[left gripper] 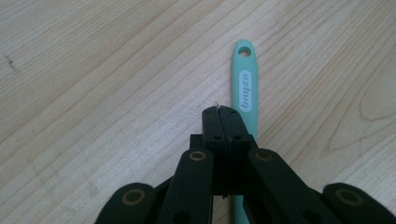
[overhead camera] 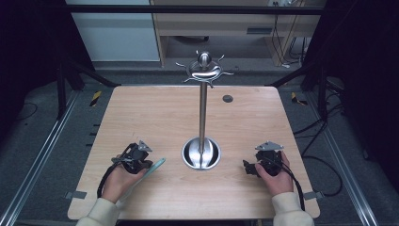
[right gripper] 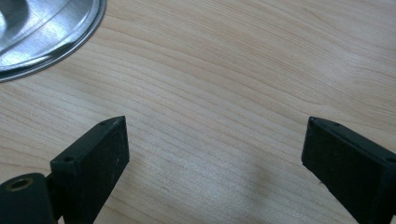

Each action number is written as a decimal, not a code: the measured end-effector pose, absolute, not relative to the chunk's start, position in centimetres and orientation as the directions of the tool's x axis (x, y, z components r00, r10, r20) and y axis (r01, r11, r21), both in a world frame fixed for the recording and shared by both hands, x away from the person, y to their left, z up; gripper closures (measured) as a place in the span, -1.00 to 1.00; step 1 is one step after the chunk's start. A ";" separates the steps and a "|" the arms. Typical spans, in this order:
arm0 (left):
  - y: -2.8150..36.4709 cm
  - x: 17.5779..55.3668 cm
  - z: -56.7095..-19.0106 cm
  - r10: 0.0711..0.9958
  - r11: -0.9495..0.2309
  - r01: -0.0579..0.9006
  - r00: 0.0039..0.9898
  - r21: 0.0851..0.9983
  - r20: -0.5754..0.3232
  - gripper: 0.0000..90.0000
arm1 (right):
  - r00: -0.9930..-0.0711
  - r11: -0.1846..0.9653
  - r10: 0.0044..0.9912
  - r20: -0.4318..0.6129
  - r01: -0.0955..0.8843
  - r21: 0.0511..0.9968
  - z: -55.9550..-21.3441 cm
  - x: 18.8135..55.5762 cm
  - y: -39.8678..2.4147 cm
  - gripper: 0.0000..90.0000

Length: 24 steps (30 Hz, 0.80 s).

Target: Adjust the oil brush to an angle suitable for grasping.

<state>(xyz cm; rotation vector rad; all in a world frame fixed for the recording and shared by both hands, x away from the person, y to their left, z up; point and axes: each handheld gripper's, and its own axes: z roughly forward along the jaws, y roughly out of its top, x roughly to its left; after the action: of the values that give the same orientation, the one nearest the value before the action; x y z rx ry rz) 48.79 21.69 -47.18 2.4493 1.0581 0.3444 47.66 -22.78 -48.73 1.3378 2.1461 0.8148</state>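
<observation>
A: So, from the high view, where does the utensil lie?

B: Lower left of the frame. The mint-green utensil (overhead camera: 155,167) lies on the desk (overhead camera: 155,113) right at the left hand-held gripper (overhead camera: 141,162), slanting from upper right to lower left. The steel stand (overhead camera: 203,108) rises mid-frame, and the right hand-held gripper (overhead camera: 248,168) sits beyond it at lower right, well apart from the utensil. The left hand is plainly the nearer one.

A: And the left gripper view?

B: The left hand-held gripper (left gripper: 222,112) is closed, its two black pads pressed flat together. The utensil's handle (left gripper: 246,88) isn't between them. It runs straight up the frame just right of the tips, almost parallel to the jaws, and passes under the right-hand jaw lower down. Its hanging hole (left gripper: 243,49) is at the far end, upper middle of the frame. I can't tell whether the jaw touches it.

A: So what does the next move turn on?

B: That sideways offset, I'd judge. The jaws would have to spread and shift a little to the right of the frame to straddle the handle across its long axis.

A: The right gripper view?

B: The right hand-held gripper (right gripper: 215,135) stands wide open with bare desk (right gripper: 233,70) between its pads. The stand's round base (right gripper: 46,32) fills the upper-left corner.
</observation>
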 end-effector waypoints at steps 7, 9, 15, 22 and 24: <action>21.4 48.6 -47.3 0.733 -0.612 0.622 0.678 0.489 0.054 1.00 | -0.406 0.343 0.910 -0.083 0.624 0.702 -48.7 47.6 -22.8 -0.82; 21.4 48.6 -47.3 0.733 -0.611 0.622 0.679 0.489 0.052 1.00 | -0.407 0.343 0.910 -0.083 0.624 0.702 -48.7 47.6 -22.8 -0.82; 21.1 48.3 -47.3 0.720 -0.625 0.612 0.692 0.483 0.055 1.00 | -0.407 0.344 0.910 -0.084 0.624 0.702 -48.7 47.7 -22.8 -0.82; 20.5 47.7 -47.3 0.703 -0.641 0.598 0.710 0.481 0.055 1.00 | -0.407 0.344 0.910 -0.084 0.624 0.701 -48.7 47.7 -22.8 -0.82; 20.3 47.5 -47.2 0.696 -0.649 0.593 0.715 0.477 0.058 1.00 | -0.407 0.345 0.909 -0.085 0.624 0.701 -48.7 47.7 -22.8 -0.82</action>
<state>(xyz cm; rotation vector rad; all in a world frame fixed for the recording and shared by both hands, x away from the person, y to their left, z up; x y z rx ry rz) 47.46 20.28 -47.20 2.4925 0.9914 0.3297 47.67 -22.78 -48.74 1.3386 2.1469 0.8146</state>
